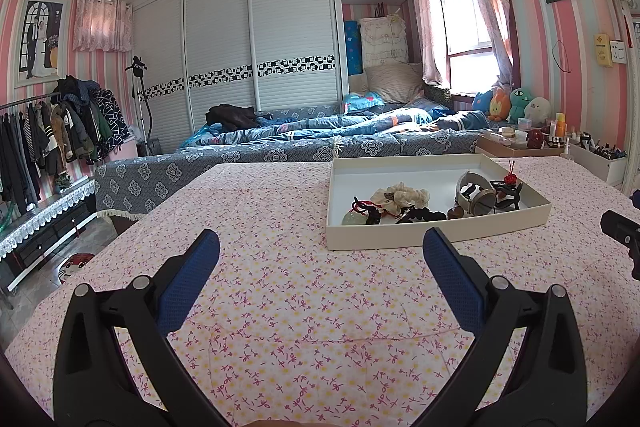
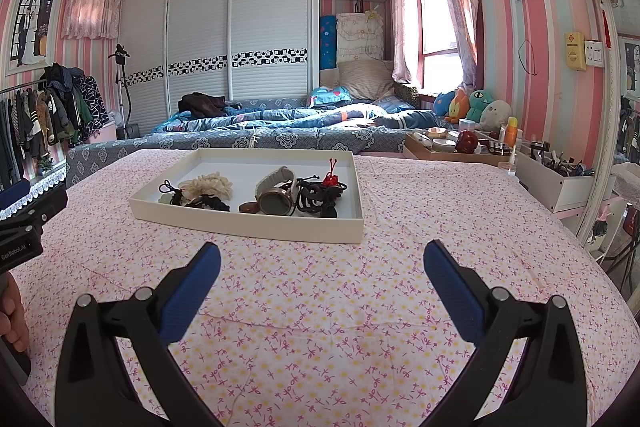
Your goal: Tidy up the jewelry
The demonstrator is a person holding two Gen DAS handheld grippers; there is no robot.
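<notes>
Both the left gripper (image 1: 320, 247) and right gripper (image 2: 320, 259) hover with jaws spread wide and empty over the floral-clothed counter (image 2: 320, 307). Beyond them, a white tray (image 2: 256, 225) holds a watch (image 2: 276, 197), scrunchie (image 2: 210, 185) and hair ties (image 2: 320, 197).

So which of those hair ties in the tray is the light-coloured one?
The fluffy cream scrunchie, lying at the left end of the white tray. The other hair ties around it are black, some with red bits.

Both wrist views low over desk (image 1: 280, 307) near edge, facing bed (image 1: 280, 147); left view left of right; both share tray (image 2: 256, 223).
</notes>
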